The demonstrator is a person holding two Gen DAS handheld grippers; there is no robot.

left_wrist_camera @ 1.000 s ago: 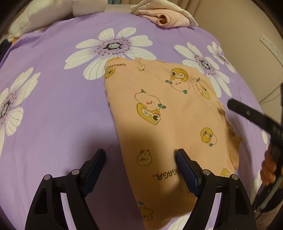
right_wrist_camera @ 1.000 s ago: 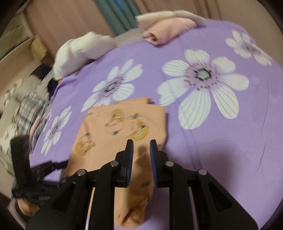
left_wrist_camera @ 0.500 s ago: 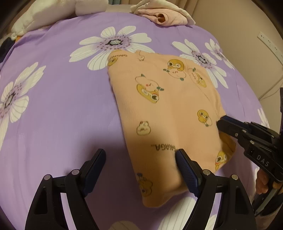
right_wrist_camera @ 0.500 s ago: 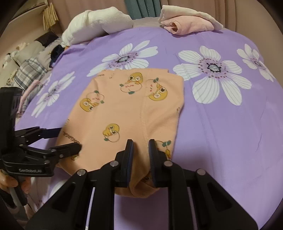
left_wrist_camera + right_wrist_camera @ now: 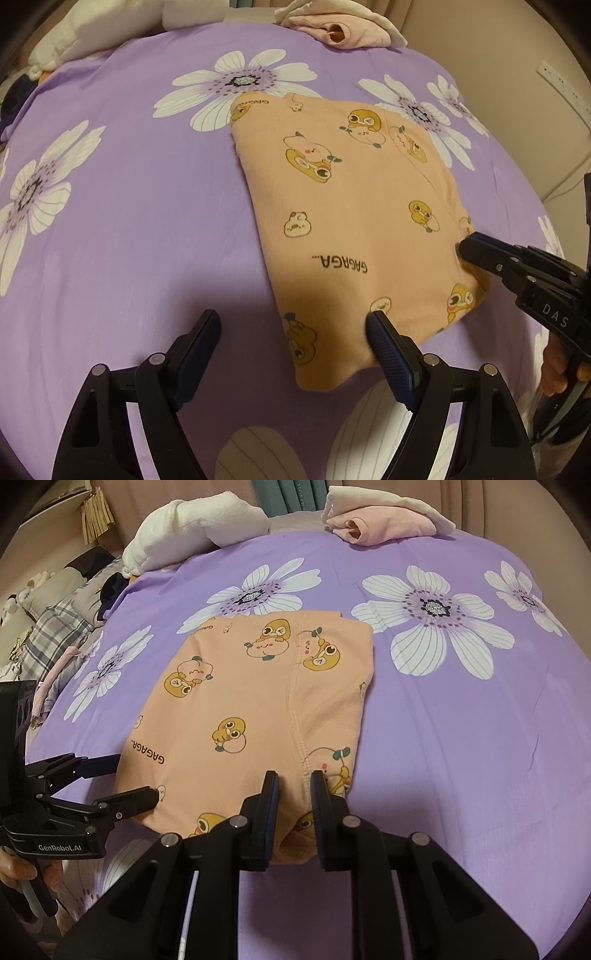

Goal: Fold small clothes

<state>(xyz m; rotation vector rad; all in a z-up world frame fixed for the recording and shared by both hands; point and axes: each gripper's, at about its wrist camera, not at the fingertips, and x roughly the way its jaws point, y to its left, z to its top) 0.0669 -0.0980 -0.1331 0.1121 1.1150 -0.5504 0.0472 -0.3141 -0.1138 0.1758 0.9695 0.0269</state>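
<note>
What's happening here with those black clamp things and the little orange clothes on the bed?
A person is folding a small orange garment printed with cartoon ducks, using a handheld tool in each hand. The garment lies already folded over on a purple flowered bedspread. The right tool is pinched on the garment's near edge by the seam. The left tool is wide open, one finger at the garment's near corner, gripping nothing. Other folded clothes sit at the bed's far side.

A bed covered by a purple sheet with large white daisies [image 5: 461, 738] carries a folded peach cartoon-print garment [image 5: 255, 716] just ahead of the tongs. Far beyond them, at the sheet's far edge, lie a pink-and-cream folded bundle [image 5: 384, 528] and a rolled white fleecy blanket [image 5: 192, 528].
</note>
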